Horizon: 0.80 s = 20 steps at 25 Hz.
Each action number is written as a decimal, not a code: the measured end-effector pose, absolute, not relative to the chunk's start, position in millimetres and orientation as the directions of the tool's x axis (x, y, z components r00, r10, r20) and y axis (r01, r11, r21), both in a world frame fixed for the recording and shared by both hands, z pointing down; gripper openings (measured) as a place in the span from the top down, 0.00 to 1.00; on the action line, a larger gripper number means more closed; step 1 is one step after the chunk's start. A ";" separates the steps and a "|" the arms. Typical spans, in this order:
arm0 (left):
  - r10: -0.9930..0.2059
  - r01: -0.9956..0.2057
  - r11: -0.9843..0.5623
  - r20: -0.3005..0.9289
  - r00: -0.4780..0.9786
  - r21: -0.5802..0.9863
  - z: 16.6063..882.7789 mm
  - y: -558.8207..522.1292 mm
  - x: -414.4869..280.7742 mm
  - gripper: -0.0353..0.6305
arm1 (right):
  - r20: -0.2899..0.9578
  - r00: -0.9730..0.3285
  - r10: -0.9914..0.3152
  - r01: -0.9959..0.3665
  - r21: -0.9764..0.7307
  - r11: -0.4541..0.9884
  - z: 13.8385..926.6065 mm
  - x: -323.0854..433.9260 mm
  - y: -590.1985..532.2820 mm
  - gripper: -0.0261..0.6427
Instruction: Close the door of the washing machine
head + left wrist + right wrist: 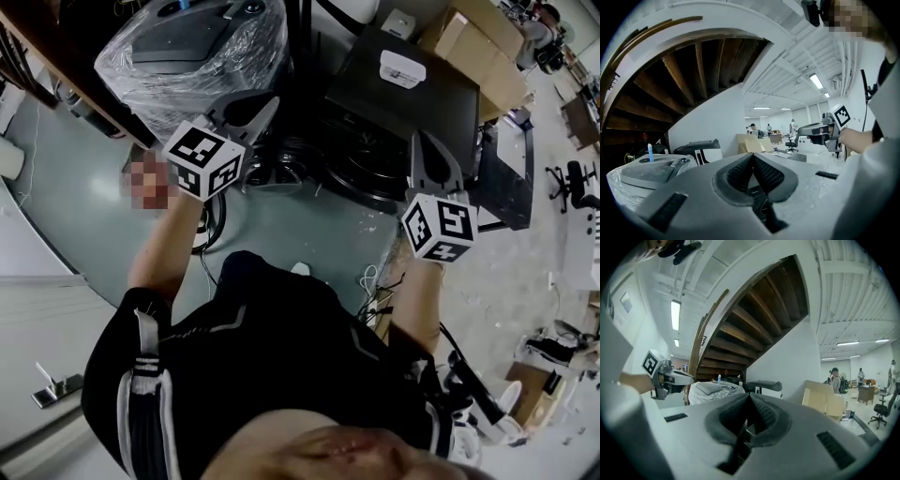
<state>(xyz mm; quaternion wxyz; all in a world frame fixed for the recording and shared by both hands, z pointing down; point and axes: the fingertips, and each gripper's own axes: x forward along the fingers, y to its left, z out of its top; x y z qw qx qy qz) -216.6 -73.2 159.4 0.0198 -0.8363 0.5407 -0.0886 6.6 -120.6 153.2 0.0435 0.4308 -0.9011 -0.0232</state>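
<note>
My left gripper (265, 103) is held out level, its jaws shut with nothing between them (752, 158). Beside it, at about the same height, my right gripper (421, 142) is also shut and empty (750, 397). Ahead of both stand a plastic-wrapped grey appliance (187, 47) (651, 171) (715, 390) and a dark appliance with a white label (403, 84) (701, 150) (764, 386). I cannot tell which is the washing machine, and no door shows. Neither gripper touches either appliance.
A wooden staircase's underside (693, 70) (759, 319) rises over the appliances. Cardboard boxes (478, 47) (825, 401) sit to the right of the dark one. Cables lie on the floor (281, 173). Several people (836, 378) and an office chair (881, 411) are far off.
</note>
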 end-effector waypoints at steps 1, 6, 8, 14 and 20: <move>-0.903 -0.896 -0.424 0.136 0.408 -0.130 162.3 -78.7 -217.4 0.94 | 0.059 -0.624 -0.779 -0.775 0.075 0.627 154.7 5.0 -123.0 0.95; -0.875 -0.873 -0.474 0.171 0.454 -0.110 187.8 -108.3 -228.2 0.94 | 0.078 -0.601 -0.796 -0.790 0.093 0.606 161.5 -7.9 -136.9 0.95; -0.865 -0.869 -0.488 0.185 0.467 -0.088 201.5 -119.9 -239.1 0.94 | 0.089 -0.590 -0.802 -0.796 0.104 0.597 166.5 -20.1 -139.8 0.95; -0.826 -0.838 -0.538 0.259 0.501 -0.095 238.1 -148.1 -285.8 0.94 | 0.120 -0.549 -0.827 -0.822 0.099 0.561 184.1 -68.3 -150.9 0.95; -0.778 -0.807 -0.588 0.315 0.543 -0.059 278.3 -173.6 -333.8 0.94 | 0.159 -0.499 -0.852 -0.859 0.040 0.511 202.1 -110.6 -167.1 0.95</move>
